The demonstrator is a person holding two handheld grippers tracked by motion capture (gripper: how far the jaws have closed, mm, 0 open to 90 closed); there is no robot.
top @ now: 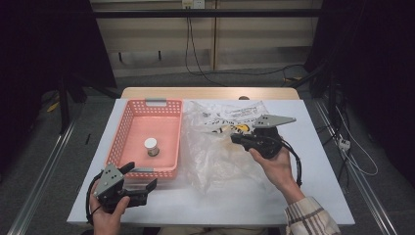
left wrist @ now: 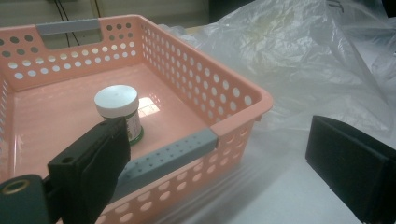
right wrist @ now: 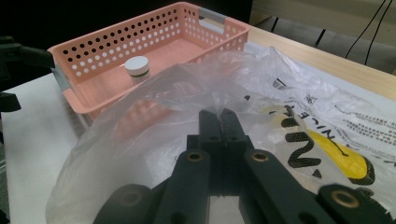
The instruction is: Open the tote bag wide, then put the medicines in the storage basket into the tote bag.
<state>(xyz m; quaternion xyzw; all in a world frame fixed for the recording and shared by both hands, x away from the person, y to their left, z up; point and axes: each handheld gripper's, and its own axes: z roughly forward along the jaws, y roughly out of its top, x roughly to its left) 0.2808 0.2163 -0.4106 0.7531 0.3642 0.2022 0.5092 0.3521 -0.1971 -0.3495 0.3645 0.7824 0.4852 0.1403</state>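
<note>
Right gripper view: the right hand-held gripper (right wrist: pixel 220 117) is pinching the clear plastic bag (right wrist: pixel 187 93) between closed jaws — the bag is lying on the bench (top: pixel 313 142) beside the pink basket (top: pixel 128 120); the left hand-held gripper (top: pixel 142 176) is gaping open, holding nothing.

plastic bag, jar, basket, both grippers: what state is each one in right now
plastic bag: crumpled on the table, pinched into a raised peak
right gripper: shut on plastic bag
left gripper: open, nothing between its jaws, at the basket's near corner
jar: upright in the basket, white lid on
basket: upright on the table, beside the bag
</note>
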